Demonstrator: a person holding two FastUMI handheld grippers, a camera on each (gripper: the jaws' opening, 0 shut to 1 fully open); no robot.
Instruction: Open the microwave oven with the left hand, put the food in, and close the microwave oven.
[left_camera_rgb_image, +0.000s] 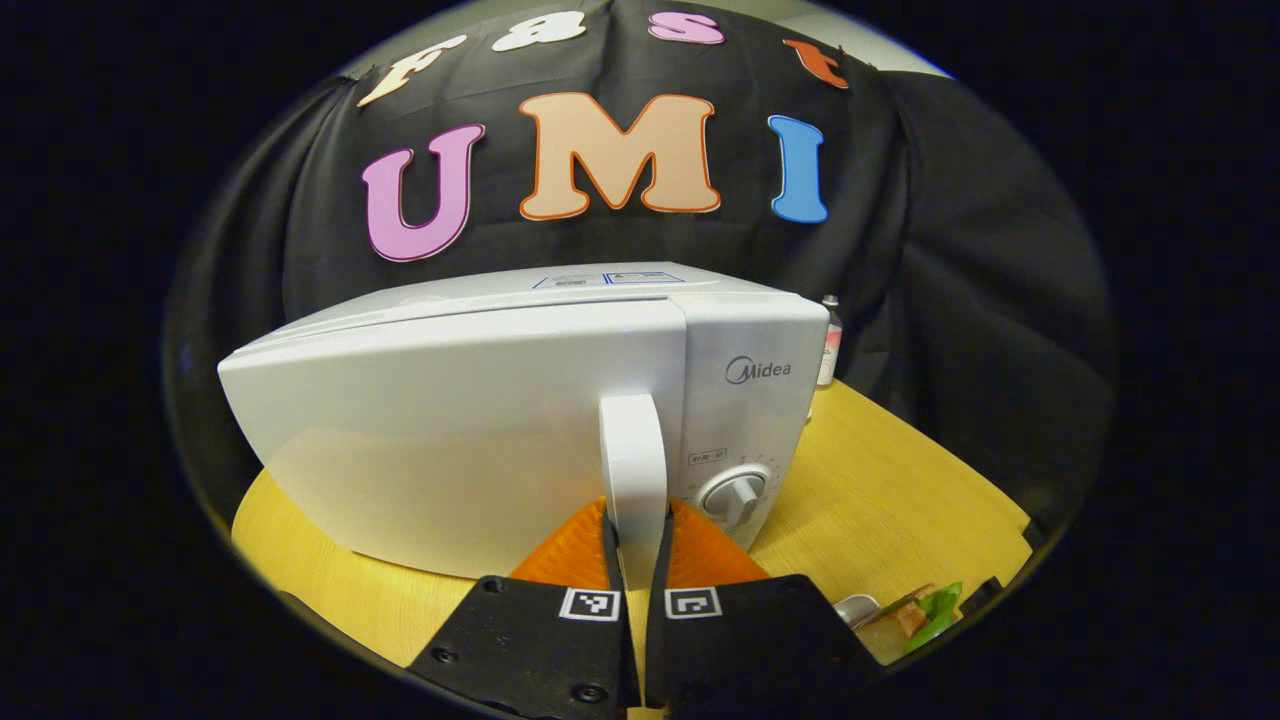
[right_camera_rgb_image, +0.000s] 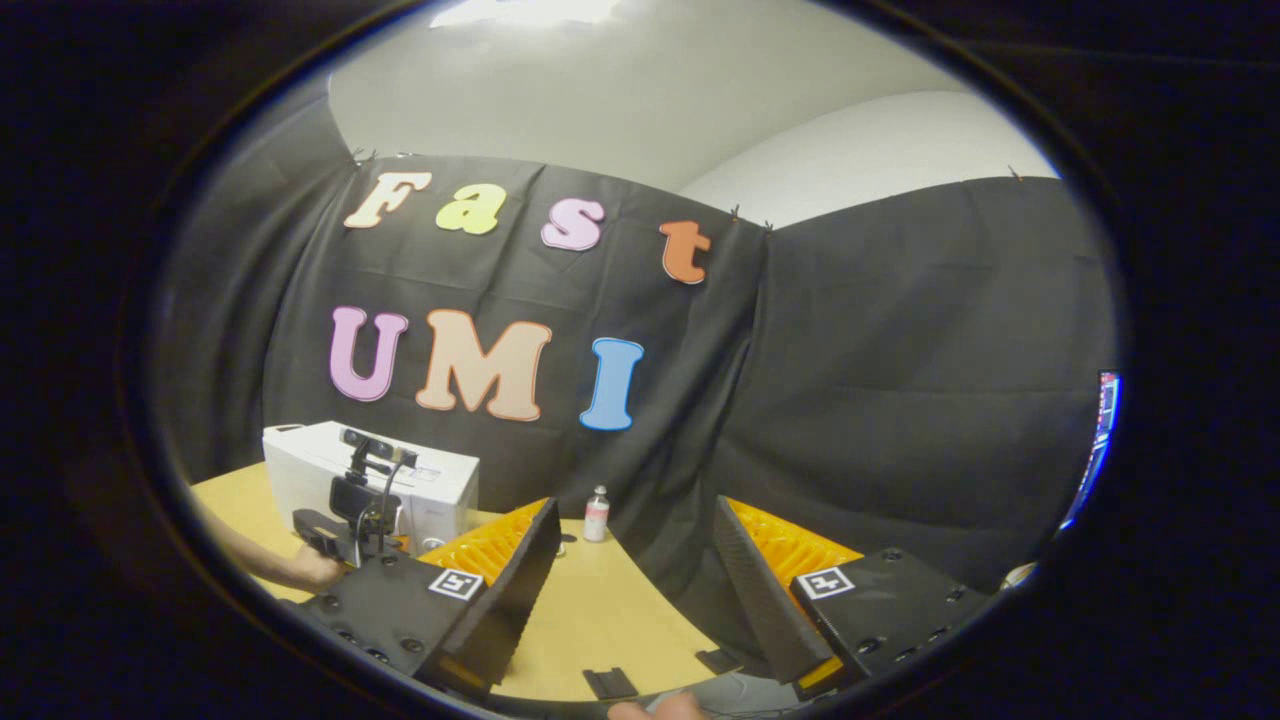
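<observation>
The white microwave (left_camera_rgb_image: 480, 430) stands on the yellow table (left_camera_rgb_image: 880, 480). My left gripper (left_camera_rgb_image: 637, 530) is shut on its upright white door handle (left_camera_rgb_image: 632, 440), one finger on each side. The door looks pulled slightly ajar at the handle side. A plate of food (left_camera_rgb_image: 910, 615) with green leaves lies on the table at the lower right. In the right gripper view my right gripper (right_camera_rgb_image: 640, 580) is open over the table with nothing between its fingers. Farther off to the left stand the microwave (right_camera_rgb_image: 440, 490) and the left gripper (right_camera_rgb_image: 355, 520), held by a hand.
A small bottle (left_camera_rgb_image: 828, 340) stands behind the microwave's right corner, also seen as the bottle (right_camera_rgb_image: 596, 513) at the table's back. The control knob (left_camera_rgb_image: 735, 495) sits right of the handle. Black cloth walls close in the table behind and to the right.
</observation>
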